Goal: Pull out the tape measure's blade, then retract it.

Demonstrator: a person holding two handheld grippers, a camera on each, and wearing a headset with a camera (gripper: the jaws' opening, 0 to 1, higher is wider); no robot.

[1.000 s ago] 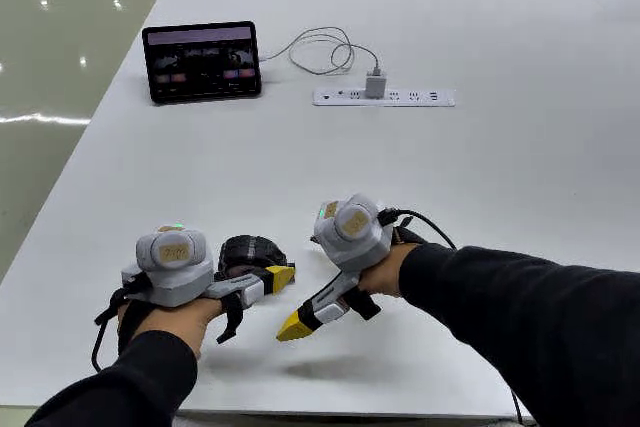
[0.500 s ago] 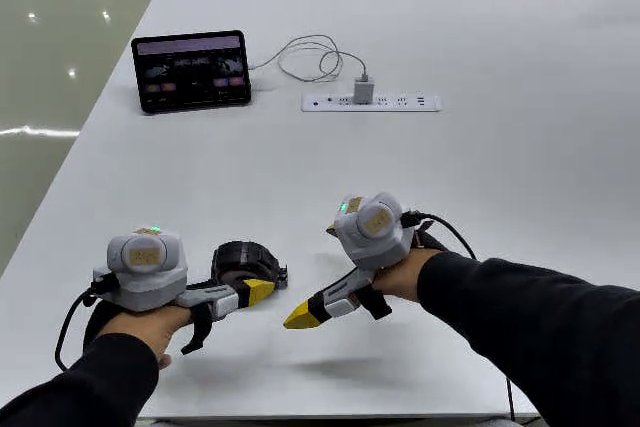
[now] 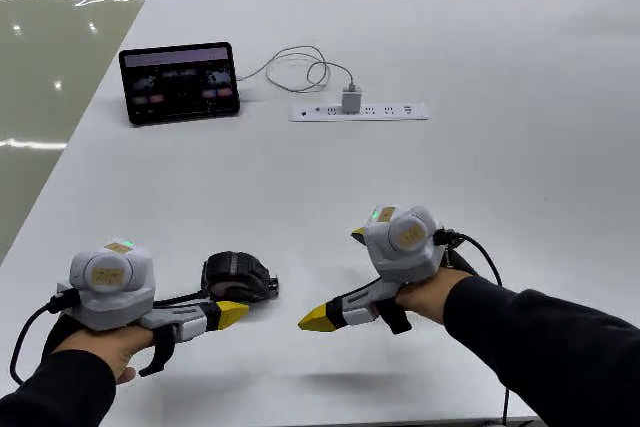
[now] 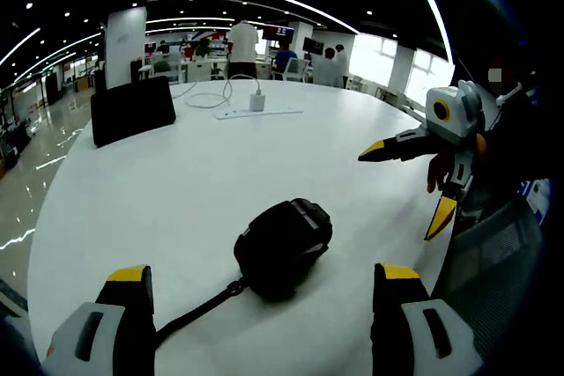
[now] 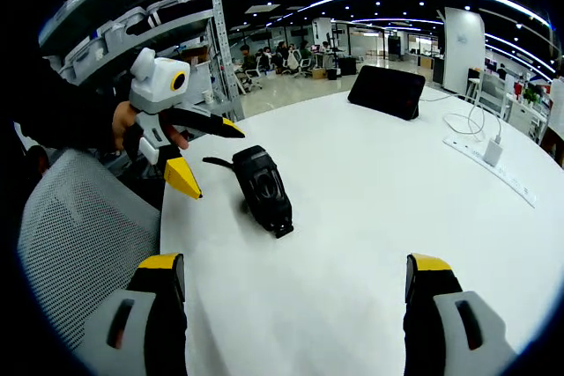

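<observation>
Though wide, hand-held grippers (image 3: 230, 314) (image 3: 318, 321) empty near tape measure (image 3: 236, 275)

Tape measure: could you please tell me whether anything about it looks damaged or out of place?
Nothing stands out. The tape measure lies on the table, blade in, with the open left gripper and right gripper both clear of it.

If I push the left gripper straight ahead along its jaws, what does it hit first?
Probably the black tape measure, lying on the table squarely between the left gripper's open jaws.
</observation>
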